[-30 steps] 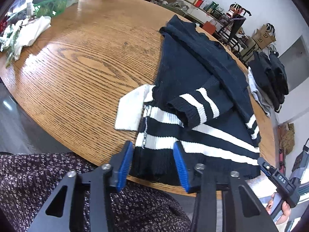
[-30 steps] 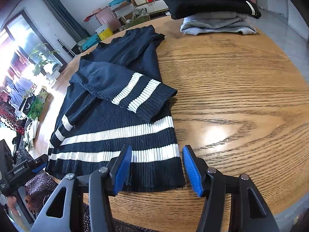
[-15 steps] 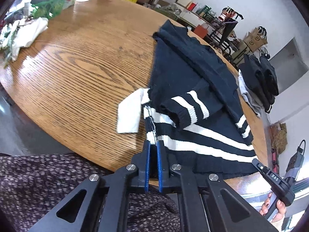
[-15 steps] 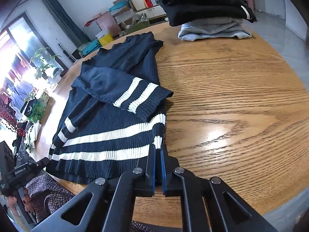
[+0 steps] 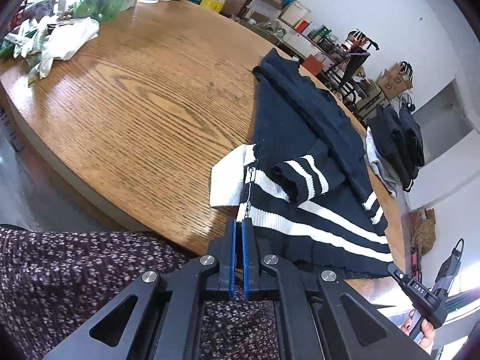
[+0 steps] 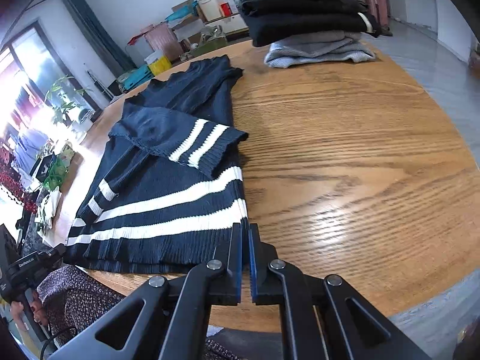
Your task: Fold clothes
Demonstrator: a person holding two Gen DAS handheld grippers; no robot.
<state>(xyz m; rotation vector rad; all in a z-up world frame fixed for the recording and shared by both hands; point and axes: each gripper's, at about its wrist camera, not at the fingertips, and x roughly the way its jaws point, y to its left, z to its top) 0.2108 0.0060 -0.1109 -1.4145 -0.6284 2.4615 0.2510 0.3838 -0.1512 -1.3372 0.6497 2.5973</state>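
The navy striped sweater [image 5: 303,156] is spread across the round wooden table [image 5: 144,96], filling the centre and lower right of the left wrist view, with both sleeves already laid over the body. The left gripper [image 5: 239,225] is pinched shut on the hem corner at the lower middle of its frame, and the right gripper [image 6: 245,231] is pinched shut on the opposite hem corner at the lower middle of its own; how much knit sits between the blue pads is hard to judge, since only a thin edge appears to be caught. If that bite is shallow, a corner could be pulled free once the hem is lifted. The folded sleeve [image 6: 192,141] could be shaken loose by a quick lift, and the white tag [image 5: 228,180] could be trapped crooked. Uneven hands would leave the fold skewed beside the stack of folded clothes [image 6: 312,21].
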